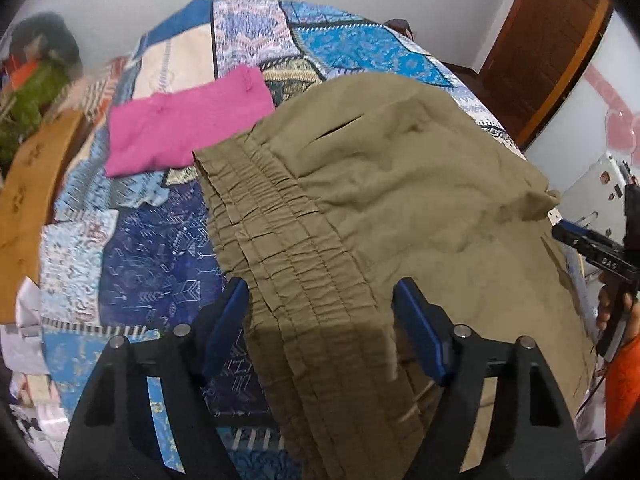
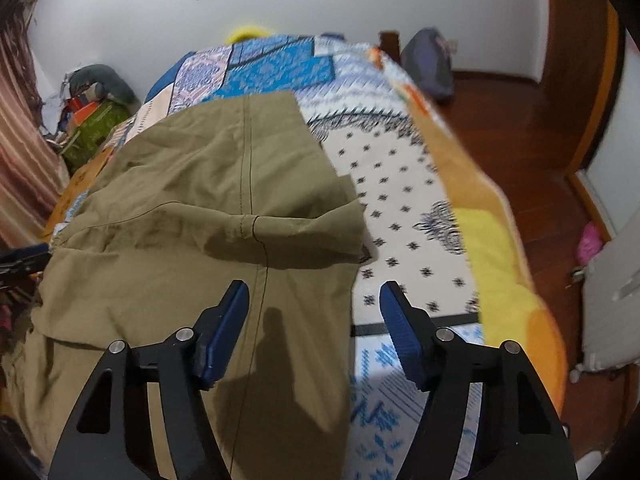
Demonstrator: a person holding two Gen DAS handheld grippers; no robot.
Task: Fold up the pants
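Olive pants [image 1: 380,200] lie spread on a bed [image 1: 160,260] covered by a blue patchwork quilt [image 2: 260,68], their gathered waistband running between the left gripper's [image 1: 320,300] parted jaws. The right gripper [image 2: 314,300], jaws apart, hovers over the pants' edge. A folded pink garment [image 1: 184,128] lies beyond. White walls, wooden door [image 1: 552,52], reddish floor [image 2: 520,120].

Pants [image 1: 400,184] hem beyond the lower edge
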